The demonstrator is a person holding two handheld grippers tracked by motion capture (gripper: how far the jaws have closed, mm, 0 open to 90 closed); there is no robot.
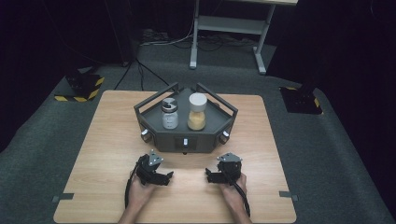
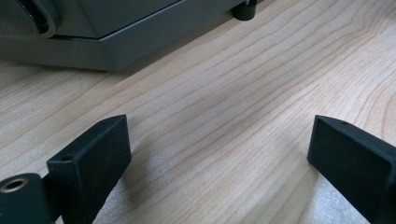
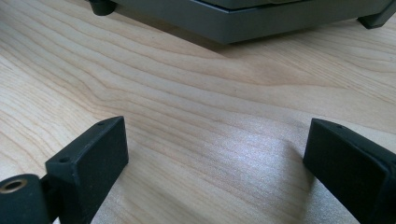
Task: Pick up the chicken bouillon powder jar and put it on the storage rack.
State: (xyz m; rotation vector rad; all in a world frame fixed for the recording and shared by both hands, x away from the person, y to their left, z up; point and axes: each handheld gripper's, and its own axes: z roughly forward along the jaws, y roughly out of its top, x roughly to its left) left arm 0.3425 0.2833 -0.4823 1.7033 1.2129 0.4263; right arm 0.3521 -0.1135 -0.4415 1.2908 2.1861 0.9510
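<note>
You are sitting at a pale wooden table (image 1: pixel 107 154), with both forearms coming in from the near edge and a black two-jaw claw in each hand.

Starting at the left, your left claw (image 1: pixel 169 176) is resting low on the wood, pointing inward toward the middle of the table. In the left gripper view (image 2: pixel 219 149) its two black jaws are standing spread wide apart, with bare wood grain between them and nothing pinched. Just beyond the jaws in that view, the lower edge of the dark grey tray stand (image 2: pixel 121 42) is showing.

Moving toward the middle, that dark grey angular tray stand with raised black rails (image 1: pixel 154 123) is sitting on the far half of the table, a little beyond both claws. Two jars are standing upright inside it, side by side and close together. The left one is a clear glass shaker with a silver and black lid (image 1: pixel 169 113), holding something pale. The right one is a taller jar with a white cap (image 1: pixel 197 112), holding yellowish-orange grains.

At the right, your right claw (image 1: pixel 208 175) is mirroring the left, lying low on the wood and pointing inward. In the right gripper view (image 3: pixel 215 149) its jaws are also standing spread wide, with nothing between them.
</note>
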